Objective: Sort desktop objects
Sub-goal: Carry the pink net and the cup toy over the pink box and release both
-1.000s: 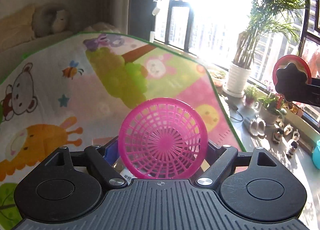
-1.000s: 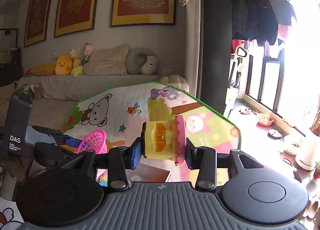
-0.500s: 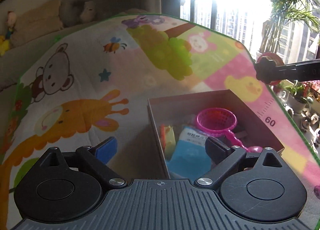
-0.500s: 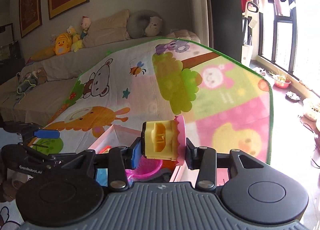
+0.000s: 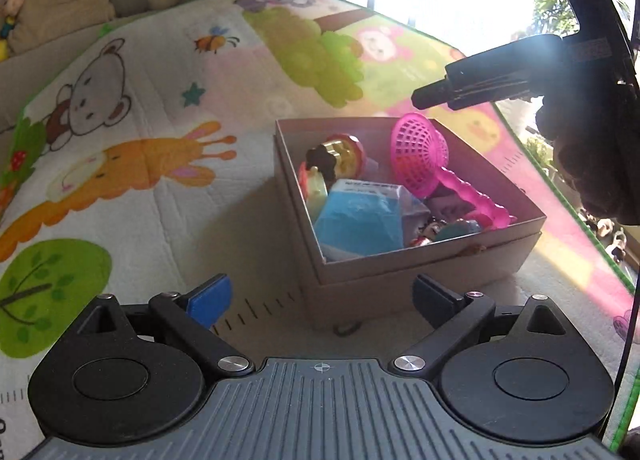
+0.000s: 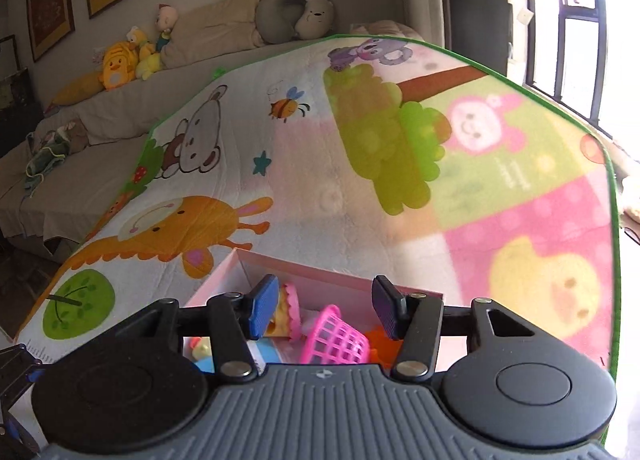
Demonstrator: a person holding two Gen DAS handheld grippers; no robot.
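A cardboard box stands on the cartoon mat and holds several toys: a pink strainer, a blue packet and a yellow-and-pink toy. My left gripper is open and empty, just in front of the box's near wall. My right gripper is open and empty above the box; it shows from the side in the left wrist view. Below it lie the yellow-and-pink toy and the pink strainer.
The colourful play mat covers the surface, with a green edge at right. A sofa with pillows and plush toys stands behind. Windows and plants are at the right.
My left gripper let go of the pink strainer into the box and drew back. My right gripper opened and the yellow-and-pink toy dropped into the box.
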